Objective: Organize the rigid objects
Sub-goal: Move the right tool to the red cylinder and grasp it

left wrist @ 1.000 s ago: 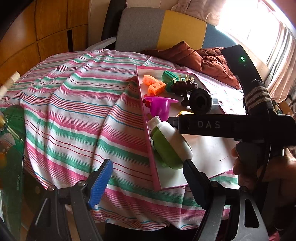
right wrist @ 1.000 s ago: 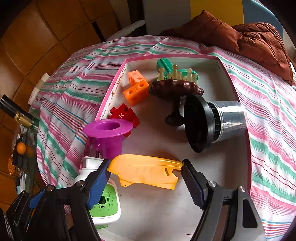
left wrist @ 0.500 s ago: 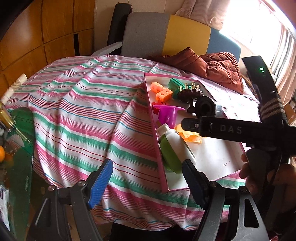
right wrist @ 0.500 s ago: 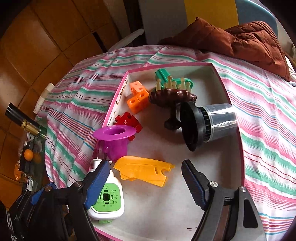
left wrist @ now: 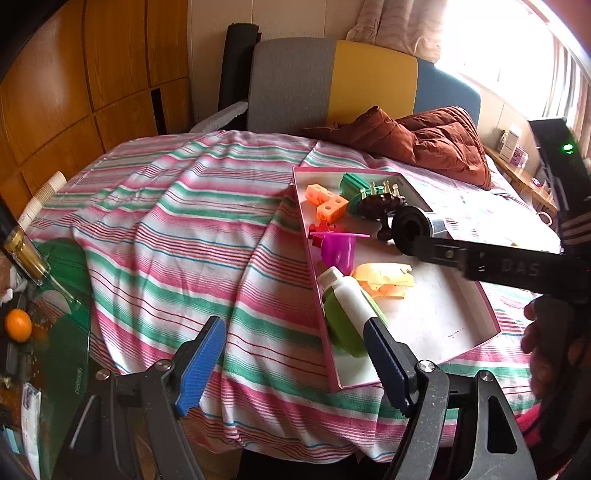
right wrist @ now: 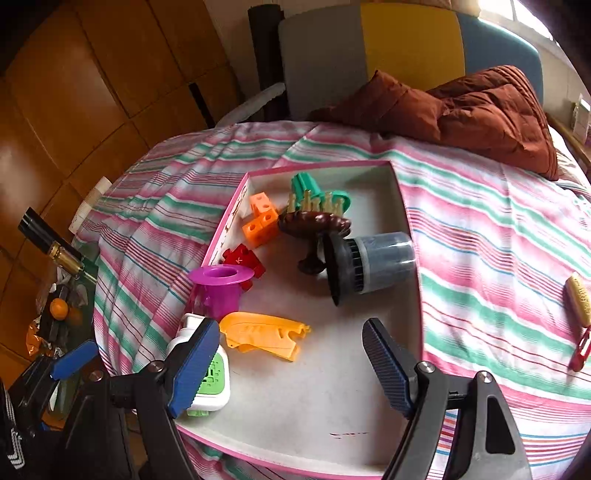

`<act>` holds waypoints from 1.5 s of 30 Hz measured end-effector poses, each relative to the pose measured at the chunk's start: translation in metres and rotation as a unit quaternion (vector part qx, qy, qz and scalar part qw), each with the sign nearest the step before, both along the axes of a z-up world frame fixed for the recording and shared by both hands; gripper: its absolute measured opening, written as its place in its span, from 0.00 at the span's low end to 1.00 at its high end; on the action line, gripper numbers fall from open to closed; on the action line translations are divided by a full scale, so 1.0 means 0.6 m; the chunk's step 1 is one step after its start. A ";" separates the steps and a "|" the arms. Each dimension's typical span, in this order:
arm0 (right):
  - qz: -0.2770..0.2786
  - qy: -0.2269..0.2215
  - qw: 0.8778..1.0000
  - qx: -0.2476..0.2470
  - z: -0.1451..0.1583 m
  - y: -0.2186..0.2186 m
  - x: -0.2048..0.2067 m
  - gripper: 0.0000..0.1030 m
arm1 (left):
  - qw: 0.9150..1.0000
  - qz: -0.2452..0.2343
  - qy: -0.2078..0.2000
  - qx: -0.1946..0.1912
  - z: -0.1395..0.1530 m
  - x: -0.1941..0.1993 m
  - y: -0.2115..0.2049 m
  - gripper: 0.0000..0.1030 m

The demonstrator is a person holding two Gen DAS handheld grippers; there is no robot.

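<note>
- Daylight pours in from a window at the upper right of the left wrist view, blown out to pure white.
- The wooden wall panels on the left sit in dimmer, warm shade.
- Both views show strong fisheye bending, with dark vignetted corners.
- The striped tablecloth is evenly lit and fairly sharp.
- The white box floor reflects soft light, with faint shadows under the toys.

a home living room: striped tablecloth, cushioned chair, wood-panelled wall, curtained window.
</note>
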State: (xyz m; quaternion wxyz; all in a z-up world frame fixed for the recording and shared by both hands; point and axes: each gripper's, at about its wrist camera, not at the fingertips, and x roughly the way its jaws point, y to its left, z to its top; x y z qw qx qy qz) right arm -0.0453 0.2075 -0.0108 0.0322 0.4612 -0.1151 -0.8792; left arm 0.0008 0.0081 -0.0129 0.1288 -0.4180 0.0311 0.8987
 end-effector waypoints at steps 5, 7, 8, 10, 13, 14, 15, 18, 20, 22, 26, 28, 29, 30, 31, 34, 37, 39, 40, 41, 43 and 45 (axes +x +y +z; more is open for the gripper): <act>-0.018 0.011 1.000 0.003 0.017 0.036 0.016 0.79 | 1.000 -0.003 0.011 -0.009 0.008 0.004 0.005 0.76; -0.028 0.012 1.000 0.006 0.021 0.054 0.022 0.79 | 1.000 -0.005 0.015 -0.011 0.012 0.006 0.008 0.76; -0.033 0.013 0.999 0.010 0.024 0.064 0.025 0.79 | 1.000 -0.006 0.016 -0.012 0.013 0.005 0.009 0.76; -0.043 0.014 0.999 0.015 0.027 0.085 0.030 0.79 | 1.000 -0.008 0.021 -0.015 0.017 0.007 0.013 0.76; -0.062 0.012 0.998 0.023 0.029 0.120 0.038 0.79 | 0.999 -0.012 0.025 -0.017 0.022 0.008 0.019 0.76; -0.069 0.011 0.997 0.026 0.030 0.132 0.040 0.79 | 0.999 -0.013 0.026 -0.018 0.023 0.009 0.021 0.76; -0.077 0.010 0.997 0.028 0.030 0.146 0.043 0.79 | 0.999 -0.014 0.027 -0.020 0.024 0.010 0.023 0.76; -0.102 0.008 0.994 0.031 0.031 0.188 0.053 0.79 | 0.999 -0.019 0.030 -0.023 0.028 0.011 0.031 0.76; -0.121 0.007 0.992 0.036 0.032 0.215 0.060 0.79 | 0.999 -0.024 0.033 -0.026 0.030 0.012 0.038 0.76; -0.136 0.005 0.990 0.042 0.033 0.242 0.068 0.79 | 0.999 -0.029 0.036 -0.028 0.033 0.013 0.044 0.76; -0.167 -0.002 0.984 0.059 0.033 0.299 0.082 0.79 | 0.998 -0.041 0.042 -0.031 0.039 0.015 0.059 0.76; -0.187 -0.006 0.980 0.062 0.031 0.333 0.090 0.79 | 0.997 -0.048 0.045 -0.032 0.043 0.015 0.069 0.76; -0.198 -0.007 0.978 0.062 0.030 0.352 0.095 0.79 | 0.997 -0.051 0.047 -0.032 0.046 0.016 0.075 0.76; -0.210 -0.007 0.976 0.062 0.028 0.370 0.100 0.79 | 0.997 -0.056 0.048 -0.031 0.048 0.016 0.081 0.76; -0.224 -0.009 0.973 0.061 0.025 0.389 0.104 0.79 | 0.997 -0.059 0.049 -0.032 0.049 0.015 0.086 0.76; -0.279 -0.008 0.959 0.038 0.008 0.450 0.126 0.79 | 0.996 -0.070 0.052 -0.033 0.054 0.015 0.103 0.76; -0.354 -0.025 0.935 -0.024 -0.021 0.513 0.160 0.78 | 0.995 -0.078 0.053 -0.034 0.057 0.014 0.119 0.76; -0.396 -0.008 0.915 -0.081 -0.025 0.548 0.187 0.78 | 0.995 -0.085 0.050 -0.033 0.056 0.011 0.132 0.76; -0.414 -0.004 0.906 -0.089 -0.026 0.559 0.198 0.78 | 0.994 -0.089 0.048 -0.033 0.054 0.010 0.140 0.76; -0.427 -0.008 0.900 -0.091 -0.029 0.567 0.205 0.78 | 0.994 -0.094 0.045 -0.032 0.053 0.009 0.147 0.76; -0.437 -0.017 0.893 -0.106 -0.037 0.575 0.210 0.78 | 0.993 -0.106 0.042 -0.030 0.052 0.010 0.164 0.76; -0.434 -0.029 0.894 -0.112 -0.045 0.576 0.207 0.77 | 0.992 -0.119 0.043 -0.030 0.052 0.013 0.181 0.76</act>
